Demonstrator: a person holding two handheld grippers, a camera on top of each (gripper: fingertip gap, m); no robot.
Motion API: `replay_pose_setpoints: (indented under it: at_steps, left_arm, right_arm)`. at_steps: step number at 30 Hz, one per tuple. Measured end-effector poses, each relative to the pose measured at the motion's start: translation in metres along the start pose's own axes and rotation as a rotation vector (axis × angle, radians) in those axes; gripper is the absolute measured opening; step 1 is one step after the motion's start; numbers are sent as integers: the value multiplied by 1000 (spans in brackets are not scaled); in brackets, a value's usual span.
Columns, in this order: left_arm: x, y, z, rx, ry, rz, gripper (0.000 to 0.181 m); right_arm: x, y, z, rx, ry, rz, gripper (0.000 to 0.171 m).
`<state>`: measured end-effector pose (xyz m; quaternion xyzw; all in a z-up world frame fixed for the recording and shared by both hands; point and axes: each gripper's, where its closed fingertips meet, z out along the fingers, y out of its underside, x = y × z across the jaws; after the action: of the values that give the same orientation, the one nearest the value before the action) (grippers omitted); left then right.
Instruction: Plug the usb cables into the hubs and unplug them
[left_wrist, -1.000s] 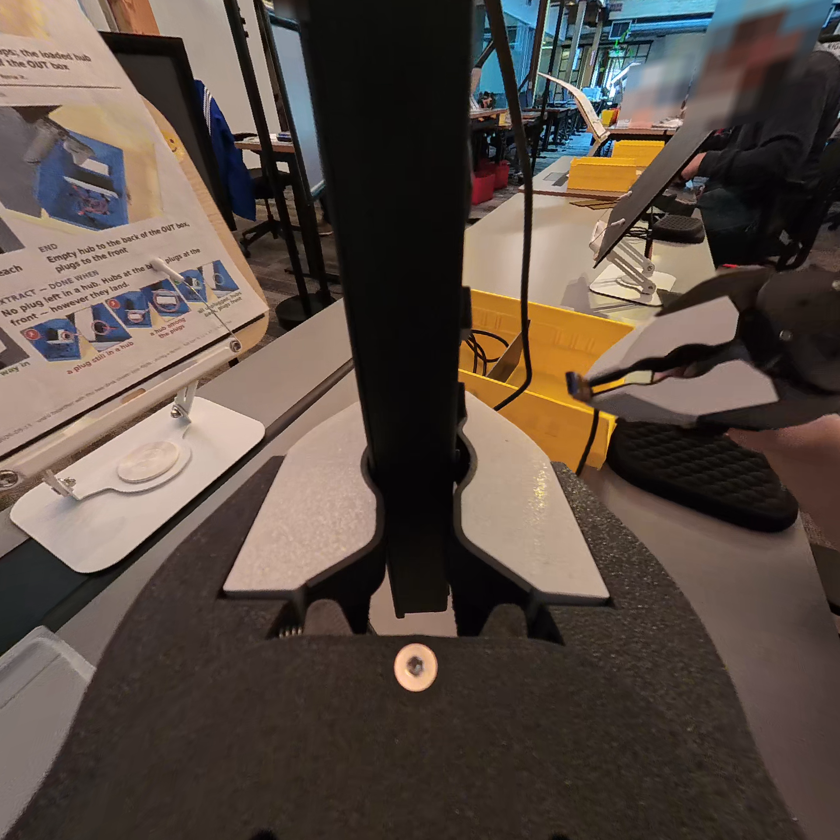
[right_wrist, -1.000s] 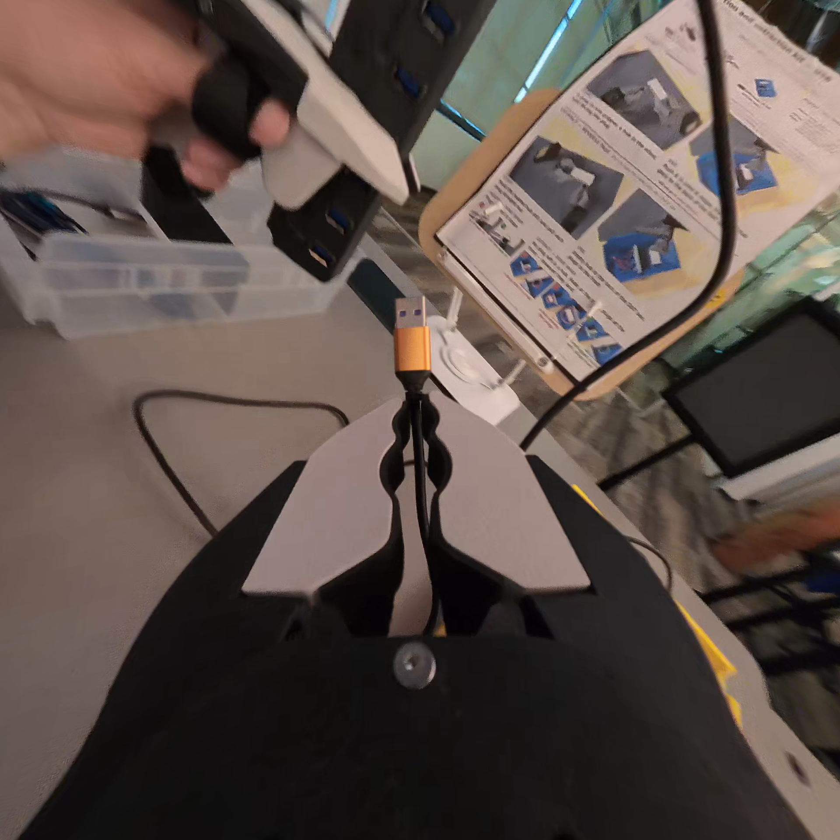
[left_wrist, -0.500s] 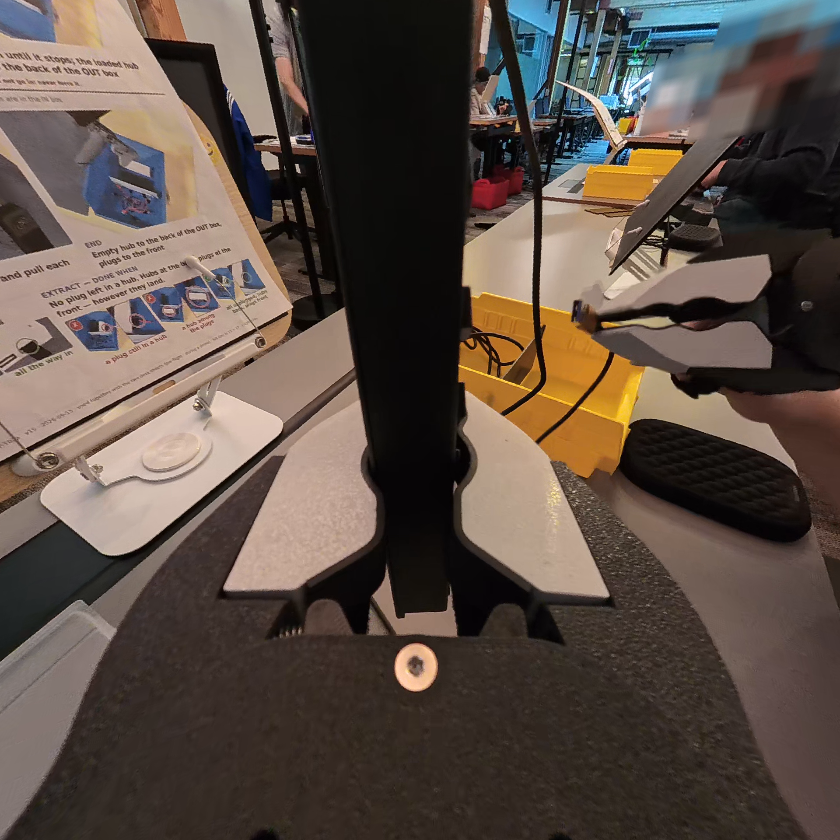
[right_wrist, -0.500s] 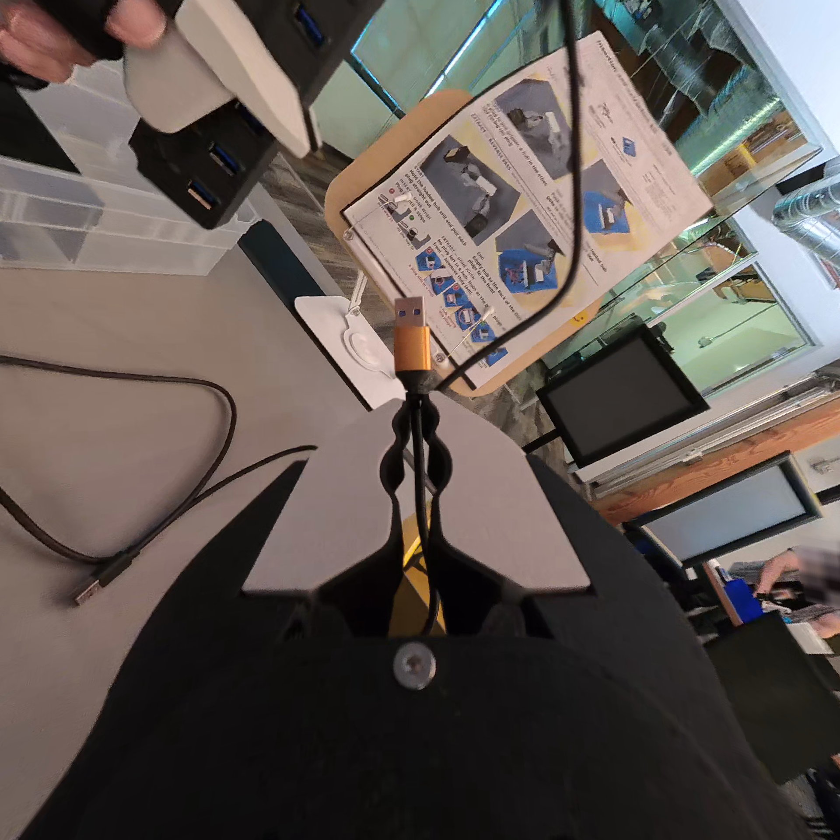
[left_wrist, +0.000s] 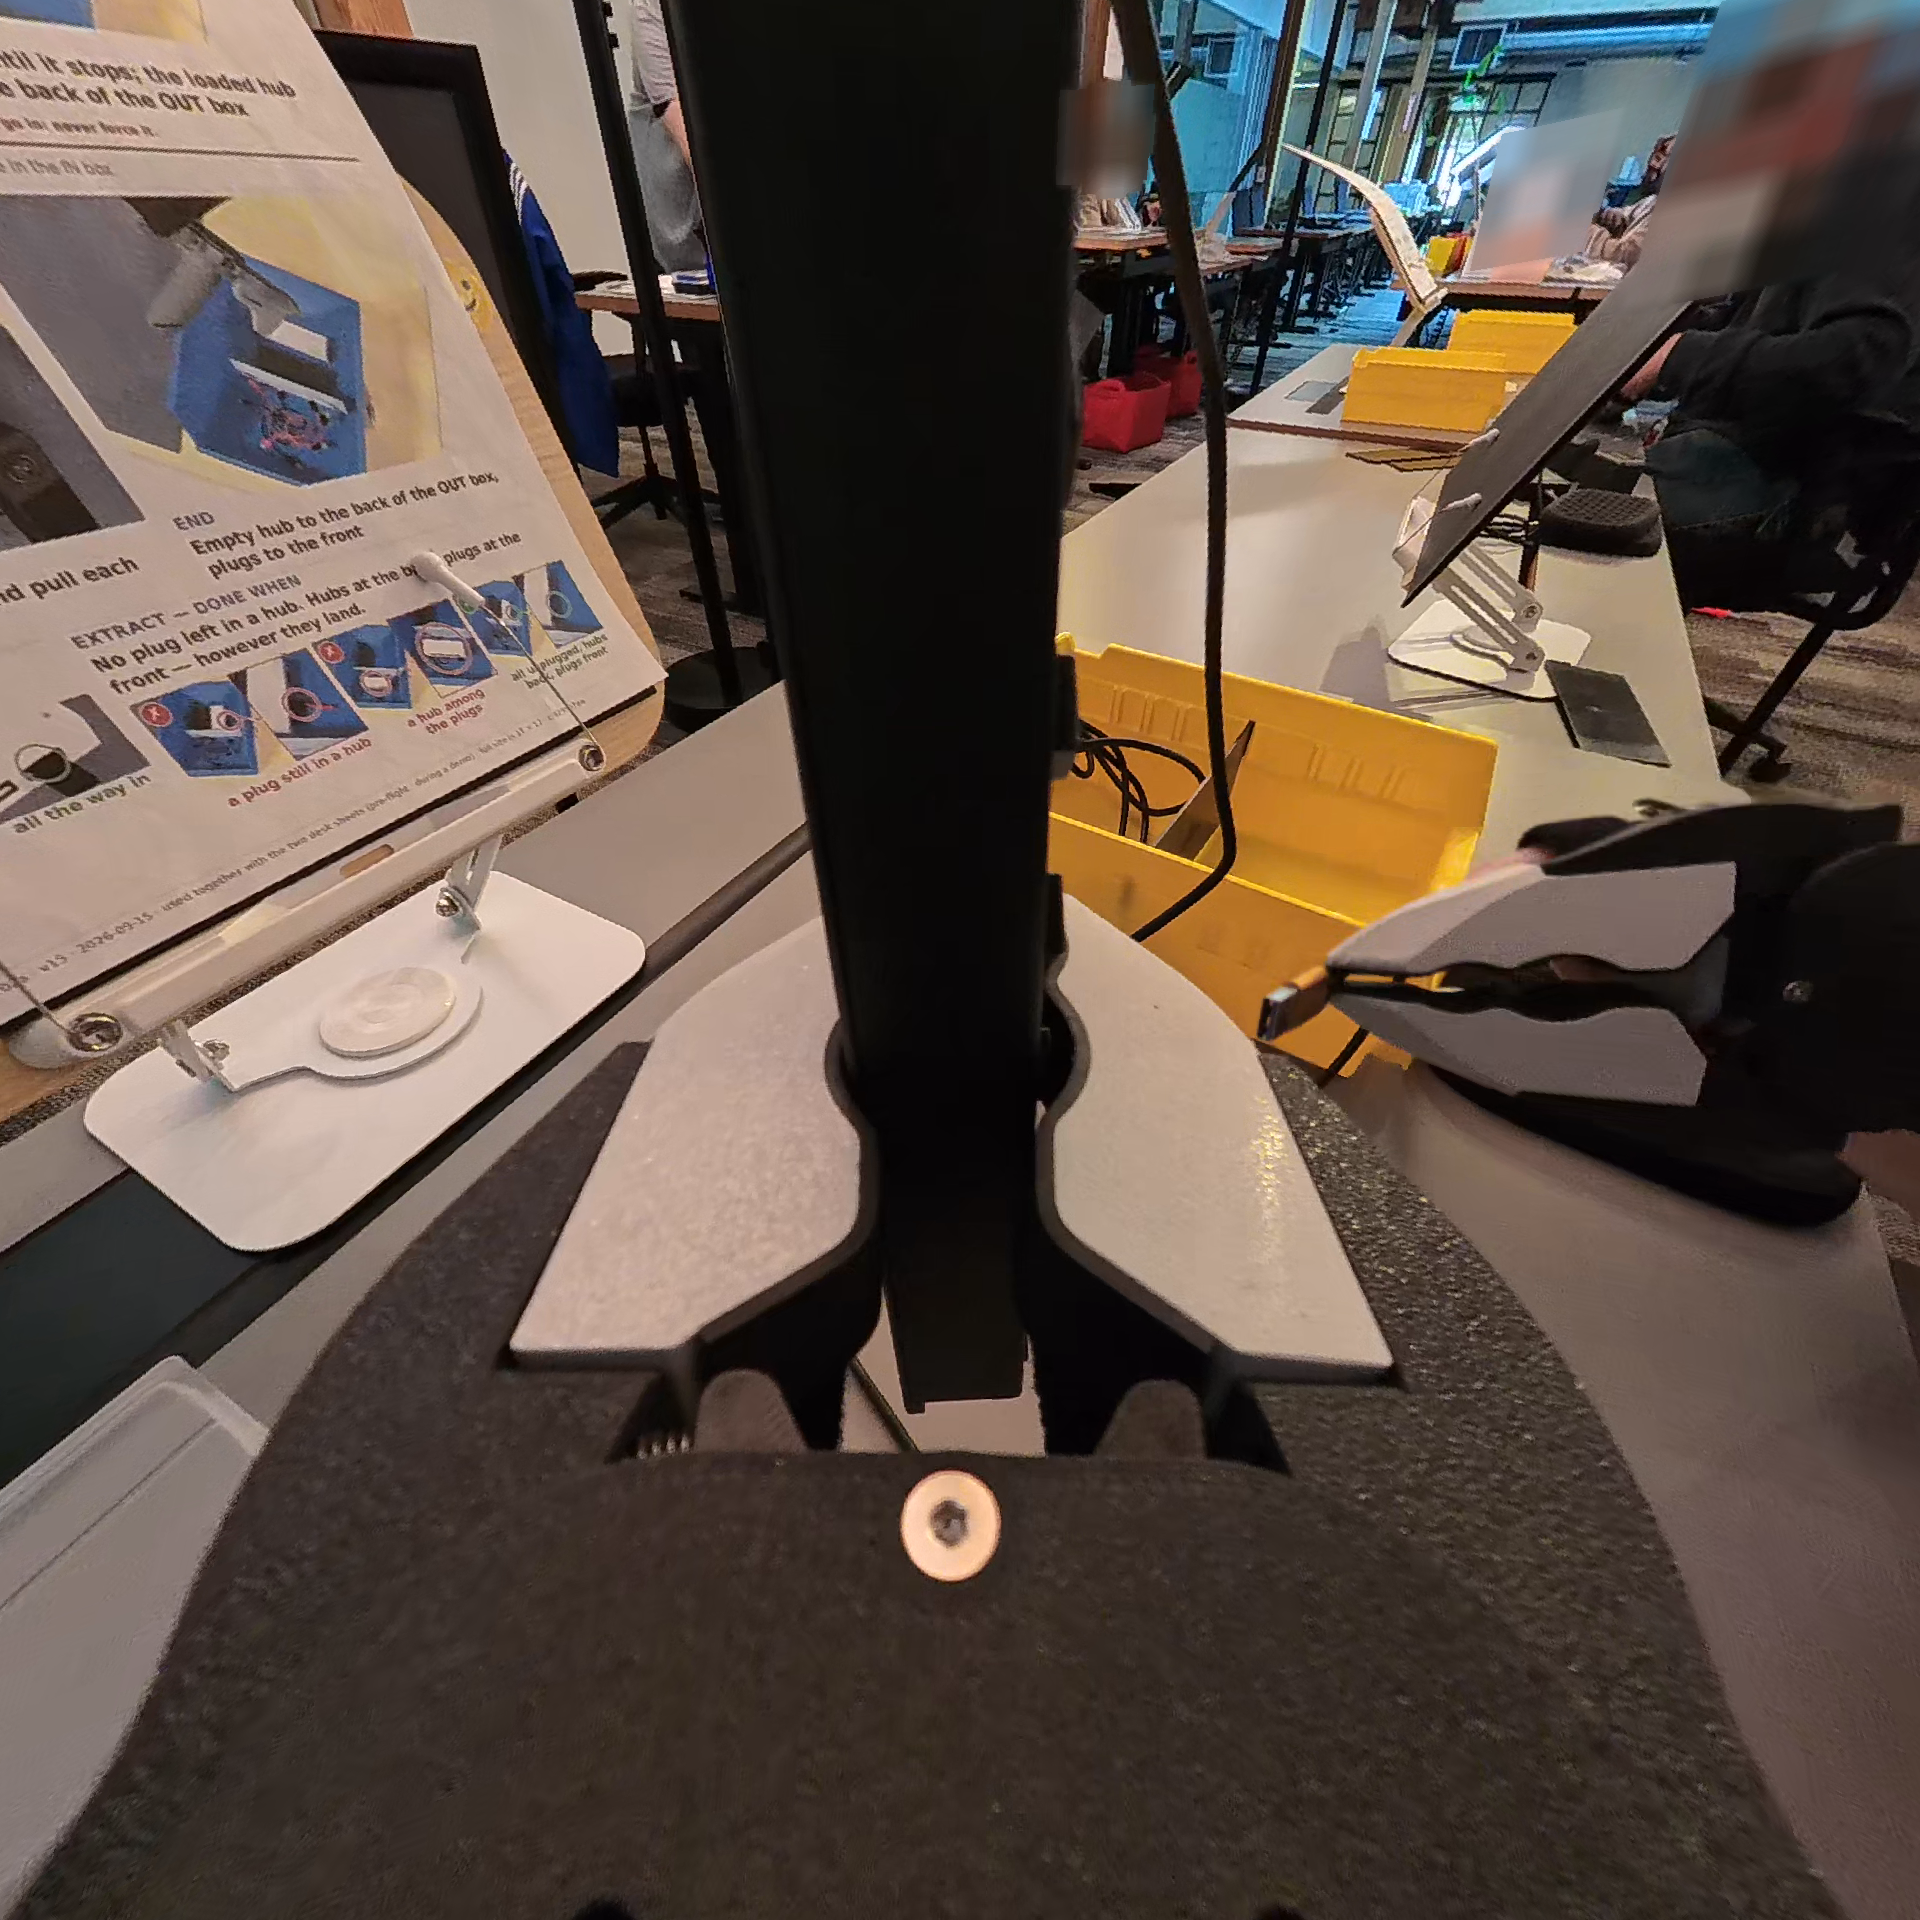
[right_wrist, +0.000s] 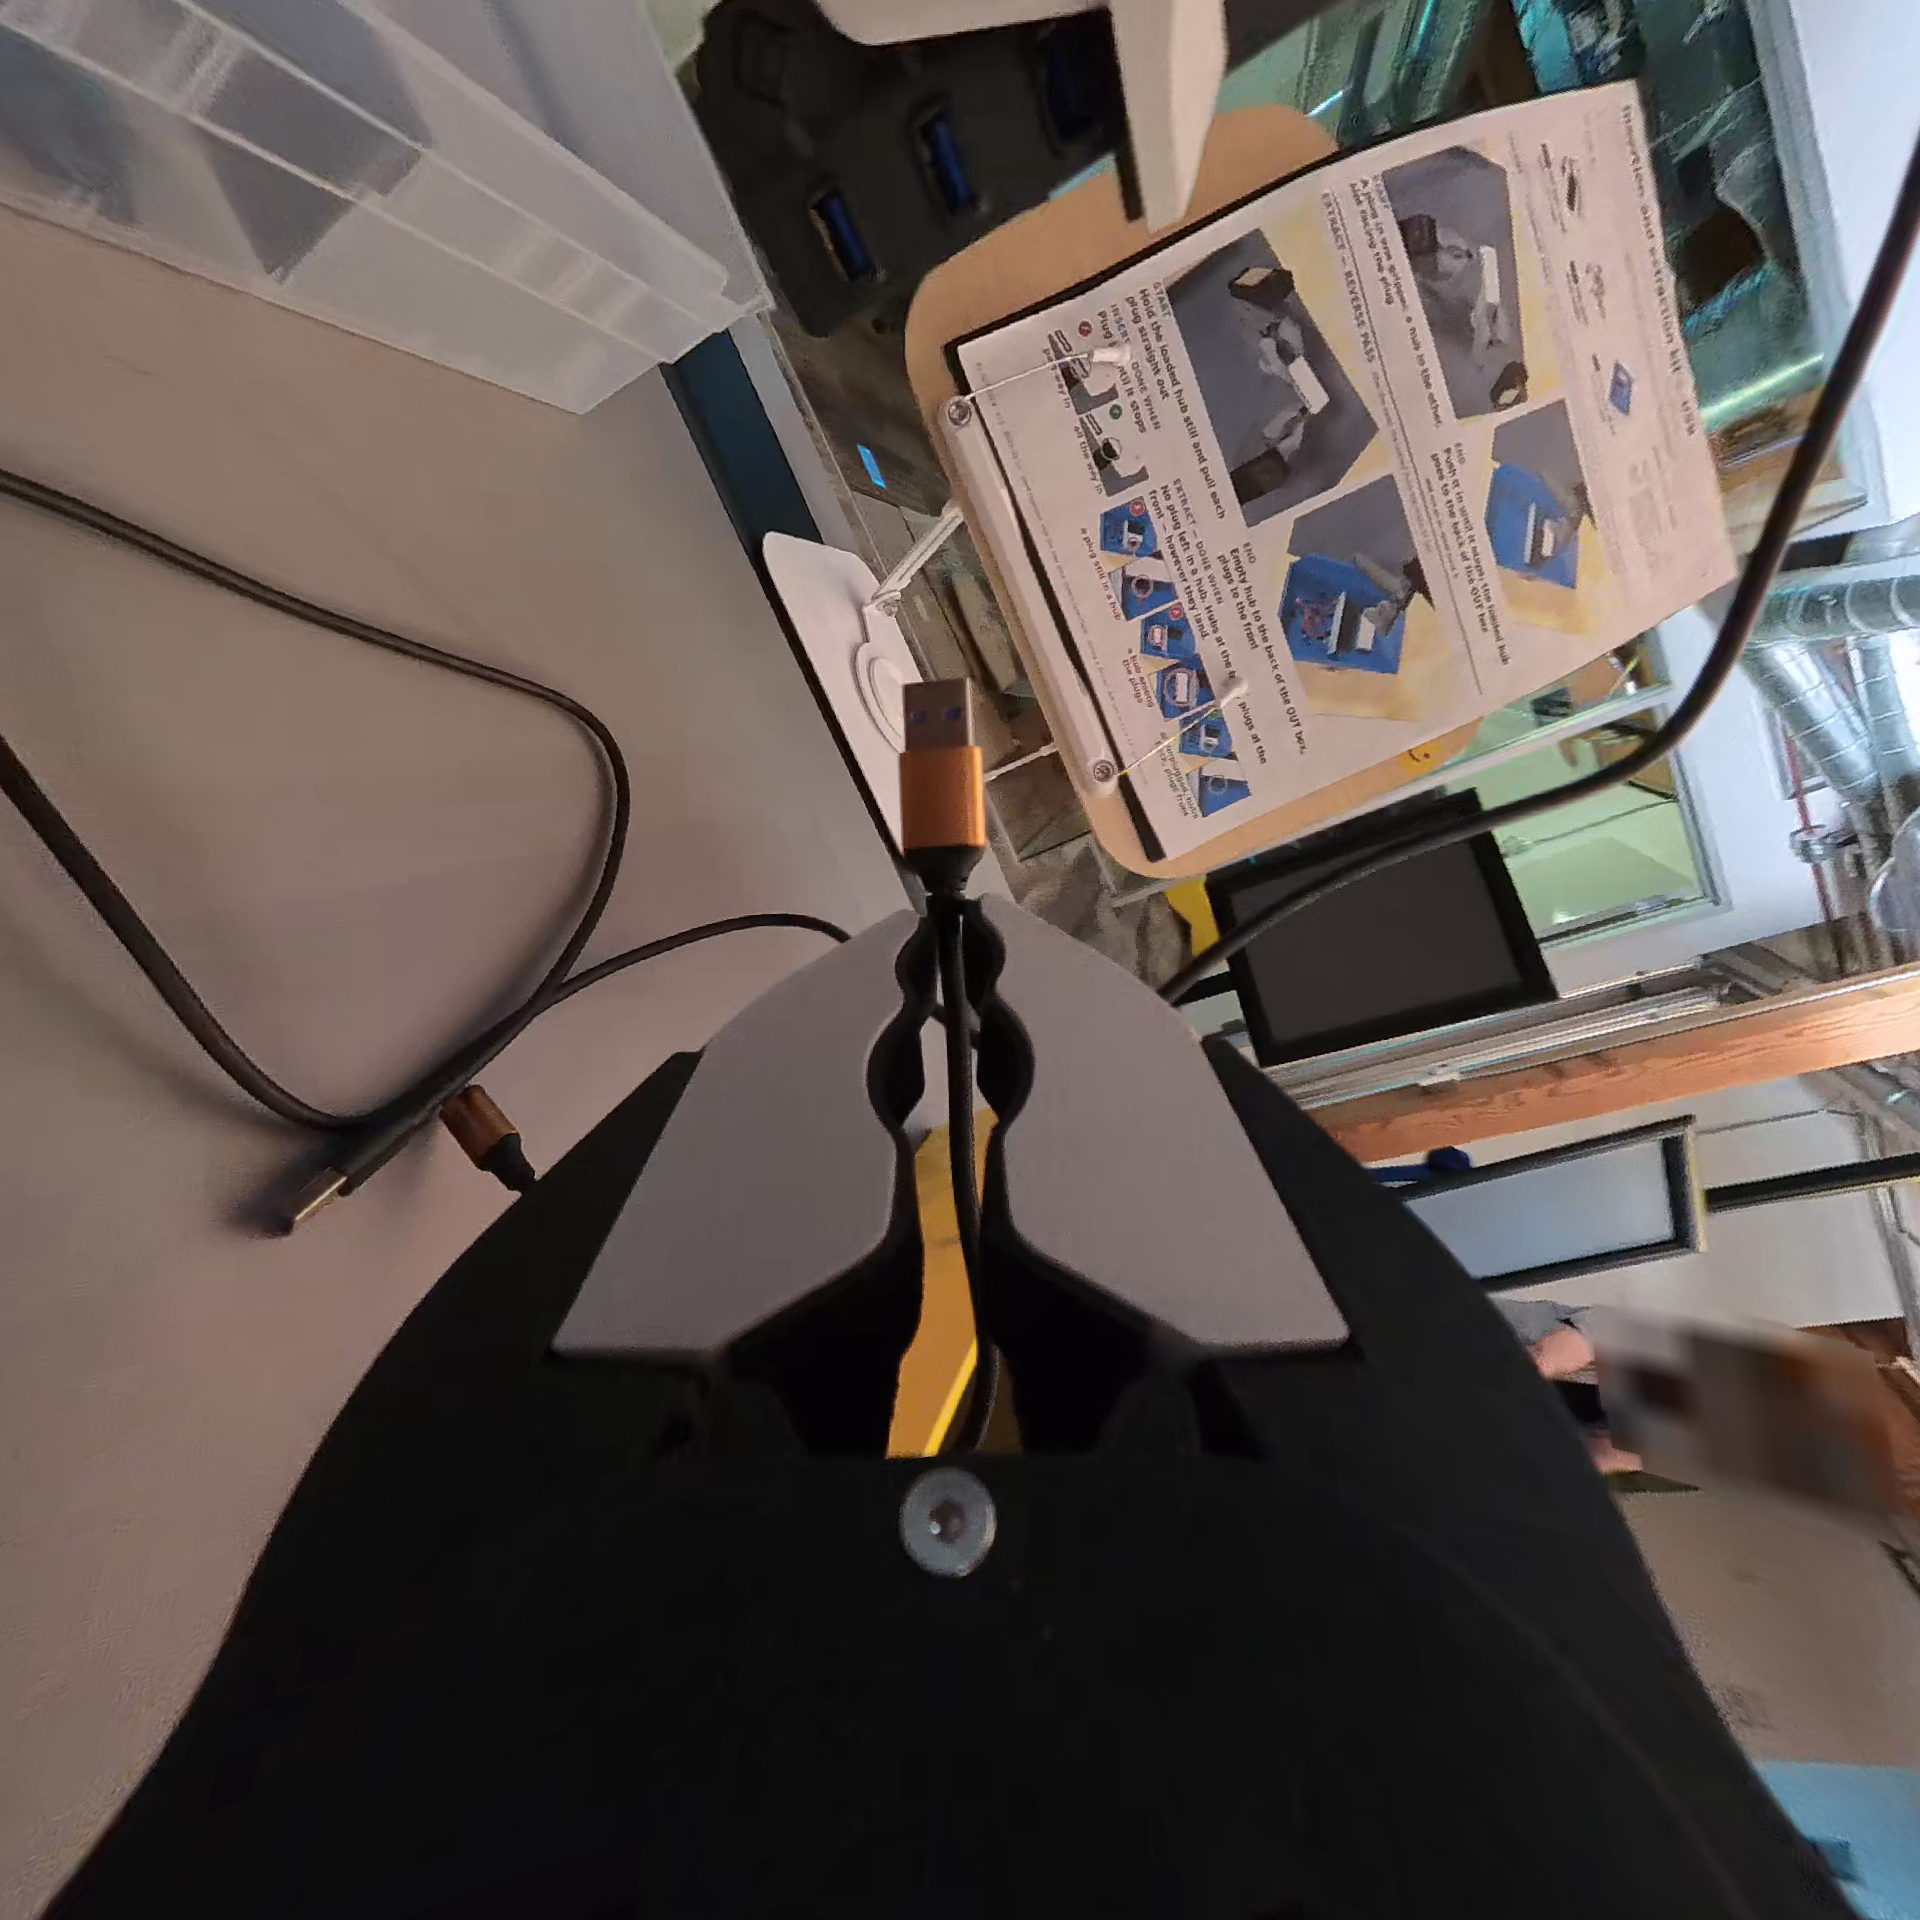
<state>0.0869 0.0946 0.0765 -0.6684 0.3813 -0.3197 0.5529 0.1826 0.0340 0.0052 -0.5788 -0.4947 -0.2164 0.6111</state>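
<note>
The black hub (left_wrist: 914, 623) is being gripped upright by the left gripper (left_wrist: 940, 1049); the orange-collared plug (right_wrist: 938, 774), its cable pinched by the right gripper (right_wrist: 948, 920), is being lowered beside it, suggesting realignment before insertion.

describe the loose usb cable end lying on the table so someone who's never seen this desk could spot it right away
Start at the grey table in the right wrist view, below the clear plastic bin. A dark cable loops across it toward the right gripper. Its end is a loose plug with a bare metal tip lying flat, unlike the orange-sleeved plug held upright in the gripper.
</note>
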Motion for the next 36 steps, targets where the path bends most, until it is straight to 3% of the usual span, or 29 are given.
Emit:
replay_pose_setpoints:
  at_steps: [9,15,30,36]
  left_arm:
    - [-1,1,0,-3,-2,-2,25]
    - [-4,0,-2,2,-5,-11,25]
    - [1,1,0,-5,7,-9,25]
    - [1,1,0,-6,11,-18,25]
  right_arm:
    - [-18,4,4,-47,32,-178,6]
    - [-80,3,6,-58,-114,-337,6]
    - [-169,6,-12,-164,-351,-251,8]
    - [-180,6,-19,-185,-490,-39,16]
